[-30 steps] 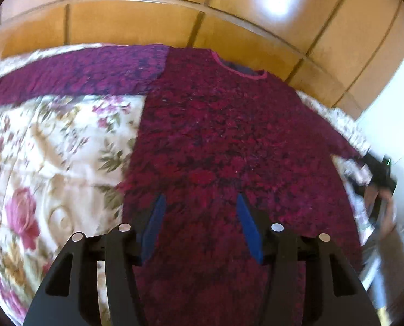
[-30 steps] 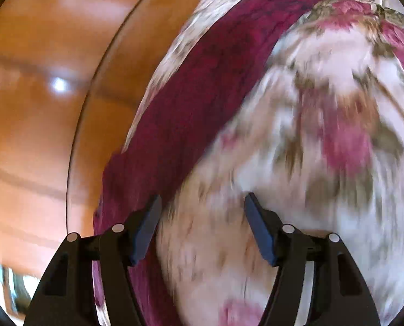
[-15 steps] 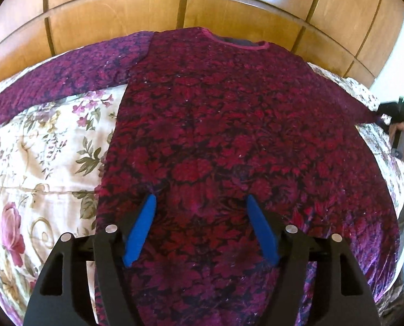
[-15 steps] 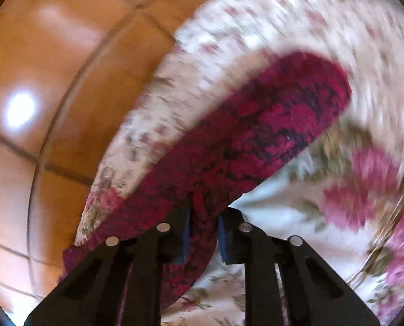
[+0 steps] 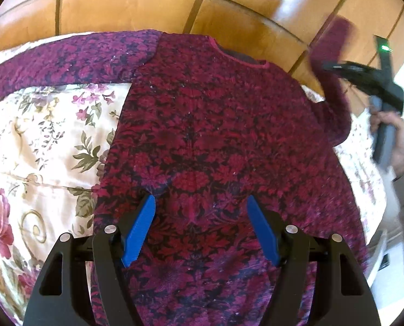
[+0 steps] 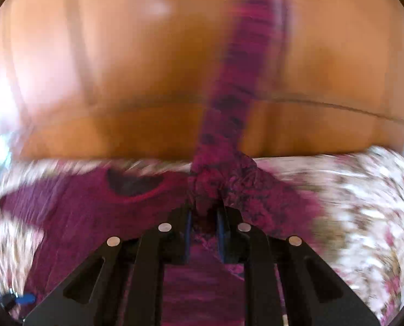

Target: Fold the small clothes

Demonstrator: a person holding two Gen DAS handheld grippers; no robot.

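A dark red patterned sweater [image 5: 218,141] lies flat on a floral bedspread [image 5: 39,141], neck toward the wooden headboard. My left gripper [image 5: 200,228] hovers open over the sweater's lower middle, with nothing pinched between its blue fingers. At the right of the left wrist view, my right gripper [image 5: 327,66] holds the sweater's right sleeve [image 5: 335,81] lifted off the bed. In the blurred right wrist view, my right gripper [image 6: 204,214] is shut on that sleeve [image 6: 229,103], whose cuff end flies up in front of the headboard. The left sleeve [image 5: 66,59] stays spread out.
A glossy wooden headboard [image 5: 147,8] runs along the far side of the bed. A person's hand [image 5: 397,141] grips the right gripper's handle at the right edge. The bedspread [image 6: 365,203] shows to the right of the sweater.
My right gripper closed on the right sleeve and swung it up off the bed, rolling as it rose. My left gripper opened a little wider and stayed over the sweater.
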